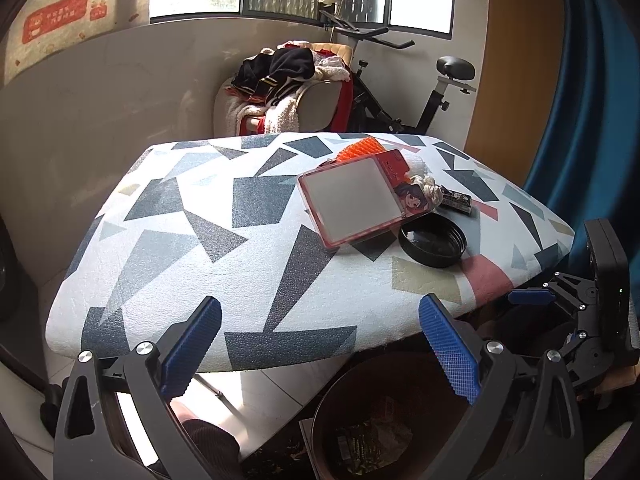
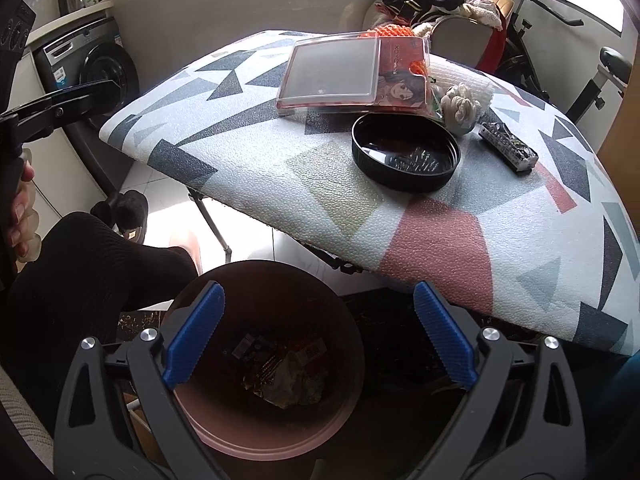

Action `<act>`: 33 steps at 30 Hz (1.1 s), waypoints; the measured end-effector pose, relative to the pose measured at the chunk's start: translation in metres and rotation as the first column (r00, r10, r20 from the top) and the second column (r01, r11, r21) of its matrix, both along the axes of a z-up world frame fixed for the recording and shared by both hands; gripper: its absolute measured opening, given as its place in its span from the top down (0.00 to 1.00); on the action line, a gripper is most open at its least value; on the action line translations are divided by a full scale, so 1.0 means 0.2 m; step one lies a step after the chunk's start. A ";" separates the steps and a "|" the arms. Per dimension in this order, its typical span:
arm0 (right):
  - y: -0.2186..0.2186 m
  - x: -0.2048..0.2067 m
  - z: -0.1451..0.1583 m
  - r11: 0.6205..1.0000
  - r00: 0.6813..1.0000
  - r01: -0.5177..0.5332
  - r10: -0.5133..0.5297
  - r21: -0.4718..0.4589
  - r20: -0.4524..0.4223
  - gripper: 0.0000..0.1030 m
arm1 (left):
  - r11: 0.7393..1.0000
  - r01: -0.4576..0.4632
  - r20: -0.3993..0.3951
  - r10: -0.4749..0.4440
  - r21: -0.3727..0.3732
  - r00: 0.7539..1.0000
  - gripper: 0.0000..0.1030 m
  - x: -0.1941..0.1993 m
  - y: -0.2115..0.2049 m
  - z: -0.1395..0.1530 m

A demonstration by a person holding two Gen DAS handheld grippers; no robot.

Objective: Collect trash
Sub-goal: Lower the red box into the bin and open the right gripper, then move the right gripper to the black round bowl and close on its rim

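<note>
Trash (image 2: 282,376), a heap of crumpled wrappers and small packets, lies at the bottom of a round brown bin (image 2: 332,424) on the floor just below the near edge of the table (image 2: 240,160), which has a geometric-patterned cover. Right gripper (image 2: 316,336) hangs directly above the bin with its blue-padded jaws spread wide and nothing between them. Left gripper (image 1: 320,344) is likewise wide open and empty, over the table's near edge. On the table sit a black round lid (image 2: 406,156), a red-rimmed clear plastic case (image 2: 348,76), a small dark wrapped bar (image 2: 508,146) and an orange spiky ball (image 1: 360,148).
</note>
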State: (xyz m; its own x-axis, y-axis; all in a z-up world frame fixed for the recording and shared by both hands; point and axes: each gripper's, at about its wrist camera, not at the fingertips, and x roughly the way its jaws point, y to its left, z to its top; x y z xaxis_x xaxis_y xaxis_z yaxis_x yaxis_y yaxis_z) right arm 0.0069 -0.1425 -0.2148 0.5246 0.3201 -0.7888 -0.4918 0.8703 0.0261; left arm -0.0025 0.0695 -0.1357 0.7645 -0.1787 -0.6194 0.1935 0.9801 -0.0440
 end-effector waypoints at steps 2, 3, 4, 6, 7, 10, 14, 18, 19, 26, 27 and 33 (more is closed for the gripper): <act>-0.02 0.01 0.01 1.000 1.000 0.012 -0.012 0.000 0.005 0.07 | 1.000 -0.001 -0.001 0.001 -0.001 1.000 0.06 0.00 0.00 0.00; -0.02 0.01 0.01 1.000 1.000 0.019 -0.019 0.000 0.007 0.07 | 1.000 0.000 -0.001 0.000 -0.001 1.000 0.06 0.00 0.00 0.00; -0.03 0.02 0.01 1.000 1.000 0.026 -0.026 -0.001 0.010 0.07 | 1.000 0.000 0.000 0.000 -0.001 1.000 0.06 0.00 0.00 0.00; -0.05 0.03 0.02 0.999 0.999 0.041 -0.041 -0.001 0.013 0.06 | 1.000 0.000 0.000 0.000 -0.001 1.000 0.06 0.00 0.00 0.00; -0.06 0.03 0.02 0.999 0.999 0.047 -0.047 0.001 0.013 0.06 | 1.000 0.000 0.000 0.000 -0.001 1.000 0.06 0.00 0.00 0.00; -0.08 0.05 0.02 0.998 0.998 0.066 -0.066 0.004 0.015 0.06 | 1.000 -0.004 -0.003 0.004 -0.004 1.000 0.06 0.01 0.01 0.00; -0.11 0.08 0.03 0.996 0.996 0.086 -0.086 0.005 0.017 0.06 | 1.000 -0.010 -0.005 0.010 -0.009 1.000 0.06 0.02 0.02 0.00; -0.13 0.10 0.03 0.995 0.995 0.101 -0.101 0.006 0.018 0.06 | 1.000 -0.015 -0.009 0.015 -0.020 1.000 0.06 0.03 0.03 -0.01; -0.14 0.11 0.03 0.994 0.994 0.105 -0.105 0.005 0.017 0.06 | 1.000 -0.017 -0.010 0.017 -0.021 1.000 0.06 0.04 0.03 -0.01; -0.17 0.17 0.01 0.992 0.992 0.130 -0.130 0.002 0.002 0.06 | 0.999 -0.023 -0.023 0.022 -0.031 0.999 0.06 0.08 0.04 -0.04; -0.17 0.18 0.00 0.991 0.991 0.133 -0.133 0.002 0.001 0.06 | 0.999 -0.023 -0.025 0.022 -0.033 0.999 0.06 0.09 0.04 -0.04; -0.19 0.23 -0.02 0.989 0.989 0.147 -0.147 0.002 0.000 0.06 | 0.999 -0.027 -0.030 0.026 -0.042 0.999 0.06 0.12 0.06 -0.06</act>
State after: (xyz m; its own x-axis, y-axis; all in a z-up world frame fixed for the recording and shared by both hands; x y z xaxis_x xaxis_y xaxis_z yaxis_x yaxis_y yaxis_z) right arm 0.0520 -0.1803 -0.2178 0.5660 0.2411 -0.7883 -0.3588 0.9330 0.0278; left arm 0.0222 0.0808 -0.1484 0.7506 -0.1848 -0.6344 0.1653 0.9821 -0.0905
